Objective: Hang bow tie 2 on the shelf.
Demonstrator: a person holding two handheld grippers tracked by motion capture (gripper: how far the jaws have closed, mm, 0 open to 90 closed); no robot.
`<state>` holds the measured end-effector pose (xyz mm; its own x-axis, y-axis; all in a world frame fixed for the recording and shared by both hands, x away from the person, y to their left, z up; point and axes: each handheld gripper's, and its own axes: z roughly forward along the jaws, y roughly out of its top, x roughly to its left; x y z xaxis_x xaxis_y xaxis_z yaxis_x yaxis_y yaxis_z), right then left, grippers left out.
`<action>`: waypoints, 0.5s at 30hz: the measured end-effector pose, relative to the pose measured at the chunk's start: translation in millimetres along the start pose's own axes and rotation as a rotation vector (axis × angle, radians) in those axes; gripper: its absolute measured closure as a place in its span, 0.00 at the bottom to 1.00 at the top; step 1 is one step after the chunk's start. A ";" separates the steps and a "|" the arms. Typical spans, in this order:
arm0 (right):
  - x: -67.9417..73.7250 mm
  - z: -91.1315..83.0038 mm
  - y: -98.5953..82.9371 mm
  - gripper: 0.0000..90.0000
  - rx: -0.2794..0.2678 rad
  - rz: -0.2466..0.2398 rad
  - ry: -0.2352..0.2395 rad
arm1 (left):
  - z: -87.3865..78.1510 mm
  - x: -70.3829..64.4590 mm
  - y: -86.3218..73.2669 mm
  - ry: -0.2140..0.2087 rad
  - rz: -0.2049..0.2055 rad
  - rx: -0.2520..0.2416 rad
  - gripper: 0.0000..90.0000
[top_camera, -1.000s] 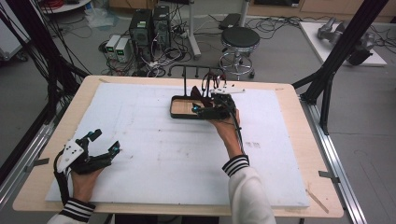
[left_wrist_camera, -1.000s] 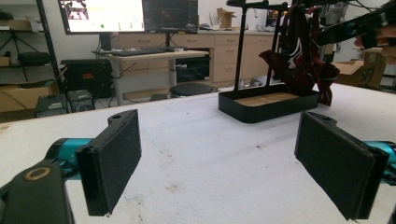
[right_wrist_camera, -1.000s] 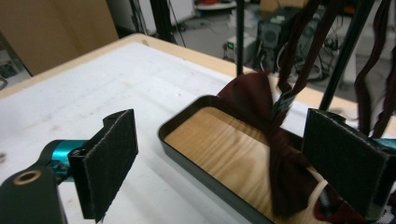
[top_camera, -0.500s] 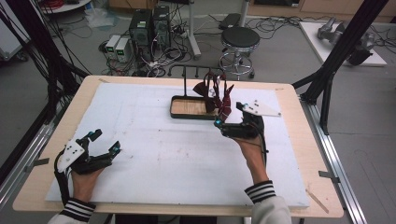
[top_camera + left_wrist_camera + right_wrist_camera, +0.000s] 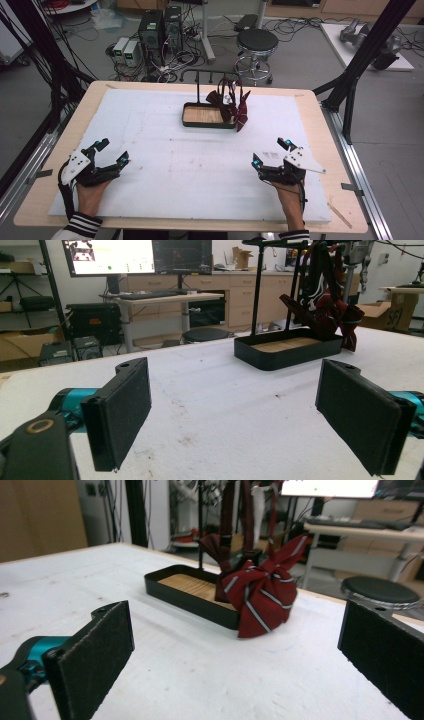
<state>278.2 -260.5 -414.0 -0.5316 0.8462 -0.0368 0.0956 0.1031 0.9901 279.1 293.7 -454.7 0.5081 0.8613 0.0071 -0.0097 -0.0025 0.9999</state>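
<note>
Both grippers released, jaws wide, nothing held: left gripper at the near left of the table, right gripper at the near right. Tie draped from the rack over the far tray, one end spilling past the tray's right rim onto the white pad.

Risks, as judged: loose end liable to drag the tie off; top-heavy rack liable to tip if tugged.

Pad scuffed, lightly soiled. Beyond: stool, computers, floor cables.
</note>
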 end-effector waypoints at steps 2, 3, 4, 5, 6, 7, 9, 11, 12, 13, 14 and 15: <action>-1.1 -5.1 -8.5 0.01 -0.026 0.003 -0.017 | 0.0 0.0 0.0 0.001 0.001 0.000 0.17; -1.5 -7.3 -12.7 0.01 -0.036 0.013 -0.023 | 0.0 0.0 0.0 0.000 0.002 0.000 0.17; -1.9 -8.3 -15.1 0.01 -0.043 0.021 -0.026 | 0.0 0.0 0.0 0.000 0.003 0.000 0.17; -2.5 -8.7 -18.1 0.01 -0.048 0.026 -0.029 | 0.0 -0.1 0.0 0.000 0.003 0.000 0.17; -3.0 -8.5 -20.9 0.01 -0.043 0.031 -0.035 | 0.0 0.0 0.0 0.000 0.003 0.000 0.17; -3.6 -7.9 -23.8 0.01 -0.042 0.030 -0.041 | -0.1 0.0 0.0 0.000 0.003 0.000 0.17; -3.9 -5.9 -29.9 0.01 -0.040 0.054 -0.041 | 0.0 -0.2 0.0 0.000 0.004 -0.001 0.17; -4.3 -3.9 -33.5 0.01 -0.043 0.063 -0.043 | 0.0 -0.2 0.0 0.001 0.004 -0.002 0.17; -3.9 -3.0 -35.5 0.01 -0.047 0.065 -0.044 | -0.1 -0.2 0.0 0.001 0.004 0.000 0.17; -3.0 -1.7 -37.4 0.01 -0.046 0.071 -0.044 | -0.1 -0.3 0.0 0.001 0.004 -0.001 0.17; -3.1 -0.1 -38.1 0.01 -0.037 0.062 -0.039 | 0.0 -0.2 0.0 0.001 0.004 -0.002 0.17; -2.5 0.2 -37.7 0.01 -0.035 0.048 -0.035 | -0.1 -0.2 0.0 0.001 0.004 -0.001 0.17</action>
<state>276.1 -266.4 -451.2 -0.4977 0.8673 0.0065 0.0900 0.0441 0.9950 278.9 293.6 -454.7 0.5075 0.8616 0.0115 -0.0125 -0.0059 0.9999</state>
